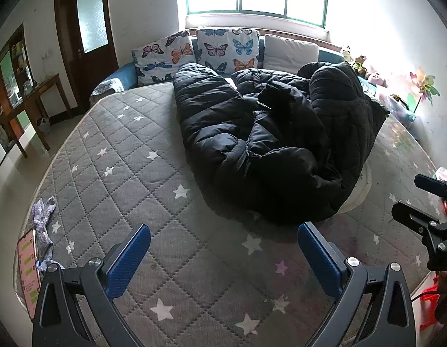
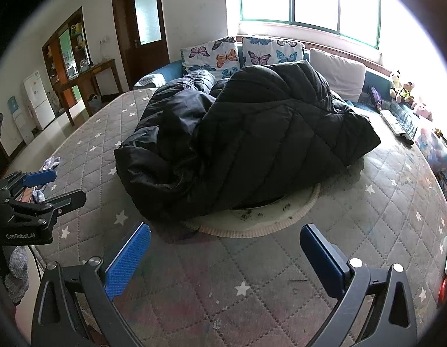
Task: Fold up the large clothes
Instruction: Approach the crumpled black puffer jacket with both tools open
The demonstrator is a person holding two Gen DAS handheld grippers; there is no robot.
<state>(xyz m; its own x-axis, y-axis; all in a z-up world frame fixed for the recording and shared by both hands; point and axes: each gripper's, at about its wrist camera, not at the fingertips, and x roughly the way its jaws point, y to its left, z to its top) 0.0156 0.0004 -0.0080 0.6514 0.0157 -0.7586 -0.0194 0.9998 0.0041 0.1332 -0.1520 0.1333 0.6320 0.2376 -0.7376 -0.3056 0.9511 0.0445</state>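
We've got both grippers, left (image 1: 223, 256) and right (image 2: 224, 256), wide open and empty, coat (image 1: 269, 141) bunched mid-mattress (image 1: 142, 173) straight ahead, stretching toward the pillows, nearer the right one.

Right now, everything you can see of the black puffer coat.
The black puffer coat is a large quilted garment with stitched channels and a slightly shiny shell that looks like nylon. It lies crumpled and unfolded in a heap on the grey star-print mattress, its far end close to the butterfly pillows. A fleecy-looking lining and a short run of pale zipper teeth show near the middle. Its near edge overlaps a round pale mat. Neither gripper touches it; both sit open, short of the coat.
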